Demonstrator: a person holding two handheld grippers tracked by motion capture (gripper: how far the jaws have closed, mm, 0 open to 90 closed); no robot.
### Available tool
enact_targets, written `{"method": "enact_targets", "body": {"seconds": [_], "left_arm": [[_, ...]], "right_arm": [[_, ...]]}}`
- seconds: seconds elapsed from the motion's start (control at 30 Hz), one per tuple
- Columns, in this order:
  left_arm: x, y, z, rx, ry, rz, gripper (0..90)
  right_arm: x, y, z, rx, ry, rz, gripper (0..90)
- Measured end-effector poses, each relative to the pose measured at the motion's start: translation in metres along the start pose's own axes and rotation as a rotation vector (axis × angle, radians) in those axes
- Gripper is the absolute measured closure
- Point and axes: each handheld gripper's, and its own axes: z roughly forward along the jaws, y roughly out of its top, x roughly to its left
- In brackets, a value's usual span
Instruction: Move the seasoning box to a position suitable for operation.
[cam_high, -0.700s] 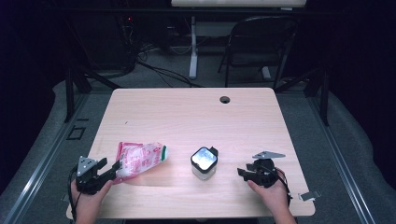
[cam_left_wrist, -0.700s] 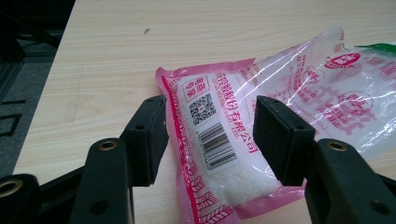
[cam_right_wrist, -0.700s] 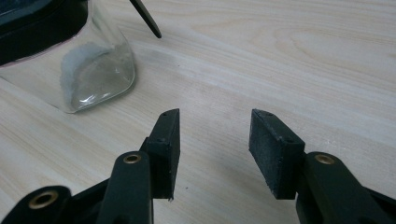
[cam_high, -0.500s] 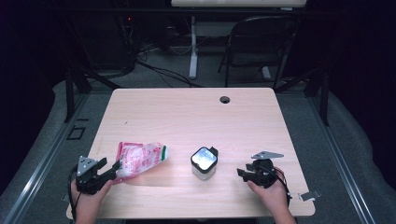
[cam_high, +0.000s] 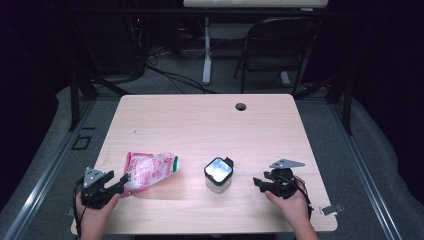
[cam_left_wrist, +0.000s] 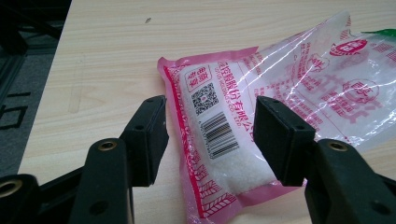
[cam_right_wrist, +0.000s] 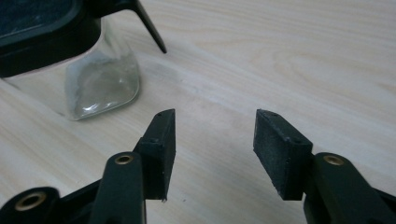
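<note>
Our left gripper (cam_left_wrist: 210, 135) stands with its jaws spread to either side of the sealed bottom end of the pink bag (cam_left_wrist: 261, 107). The bag's white grains sit between the pads but the pads do not press on it; a gap shows at each side, wider at the left of the frame. To do this step well, we judge that we should close on the packed, grain-filled corner rather than on the loose clear film higher up, which would likely slip, and keep the gripper low so the bag does not skid along the bench (cam_left_wrist: 107, 42).

In the high view the left gripper (cam_high: 120, 182) sits at the lower left and the bag (cam_high: 150, 170) lies flat just beside it, pointing toward the centre.

Our right gripper (cam_right_wrist: 215, 135) also has its jaws wide apart, with bare wood between them and nothing held. The glass jar (cam_right_wrist: 100, 84) with its black lid stands in the upper left of that view, well clear of the jaws. From above, the jar (cam_high: 218, 175) stands between the bag and the right gripper (cam_high: 260, 184).
</note>
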Motion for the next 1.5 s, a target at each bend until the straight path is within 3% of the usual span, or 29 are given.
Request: {"method": "enact_targets", "body": {"seconds": [0.1, 0.5, 0.9, 1.1, 1.5], "left_arm": [[0.000, 0.001, -0.001, -0.004, -0.016, -0.003, 46.1], [-0.006, 0.002, -0.002, 0.001, -0.040, 0.021, 47.5], [-0.007, 0.002, -0.003, 0.000, -0.038, 0.036, 48.0], [-0.007, 0.002, -0.003, -0.011, -0.040, 0.028, 48.1], [-0.007, 0.002, -0.003, -0.012, -0.039, 0.026, 48.1]], "right_arm": [[-0.003, 0.006, -0.001, 0.004, 0.009, 0.004, 55.0], [0.003, 0.025, 0.008, 0.036, 0.041, -0.001, 61.0], [0.014, 0.048, 0.021, 0.063, 0.062, -0.055, 62.9], [0.017, 0.051, 0.028, 0.071, 0.074, -0.059, 65.2], [0.027, 0.058, 0.043, 0.083, 0.078, -0.113, 69.2]]}}
